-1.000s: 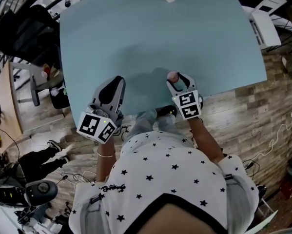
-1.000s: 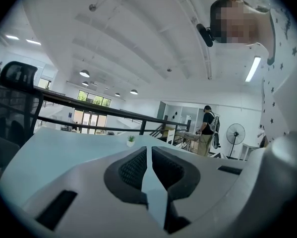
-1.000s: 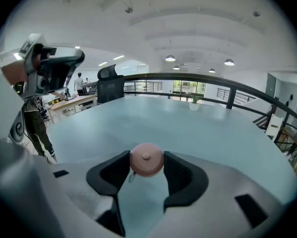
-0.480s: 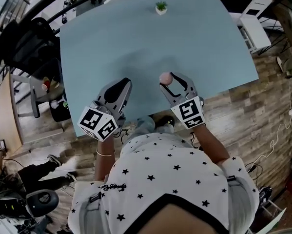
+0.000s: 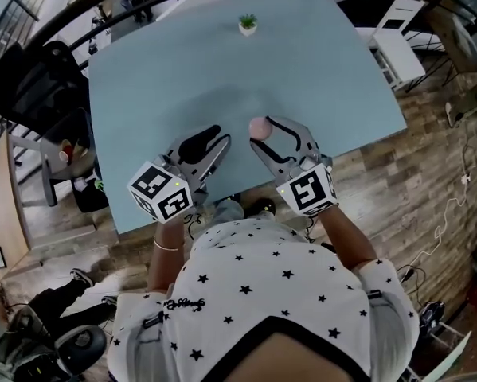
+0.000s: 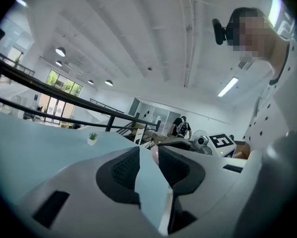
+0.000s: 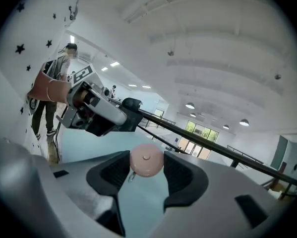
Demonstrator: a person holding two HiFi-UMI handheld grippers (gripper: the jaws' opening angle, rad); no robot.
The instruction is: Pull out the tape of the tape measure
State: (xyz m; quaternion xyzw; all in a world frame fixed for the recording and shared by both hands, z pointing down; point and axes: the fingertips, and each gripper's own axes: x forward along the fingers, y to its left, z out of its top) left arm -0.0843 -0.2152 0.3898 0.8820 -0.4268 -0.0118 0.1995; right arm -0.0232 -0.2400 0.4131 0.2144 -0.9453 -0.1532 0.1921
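A small round pink tape measure (image 5: 259,127) (image 7: 147,162) is held over the near part of the light blue table (image 5: 182,70), and my right gripper (image 5: 263,130) (image 7: 147,171) is shut on it. A short metal tab hangs under its case. My left gripper (image 5: 216,140) (image 6: 149,163) hovers just left of it, jaws opening with nothing between them. Through the gap in the left gripper view a sliver of the pink tape measure (image 6: 154,155) shows beyond the tips. In the right gripper view the left gripper (image 7: 96,110) is at upper left.
A tiny potted plant (image 5: 247,24) (image 6: 92,138) stands at the table's far edge. A black chair (image 5: 39,78) is left of the table and a white cabinet (image 5: 397,50) to its right, on wooden flooring. A person (image 6: 180,127) stands in the background.
Both grippers have moved farther over the table and closer together. The left jaws have parted from shut. The right gripper still holds the pink tape measure.
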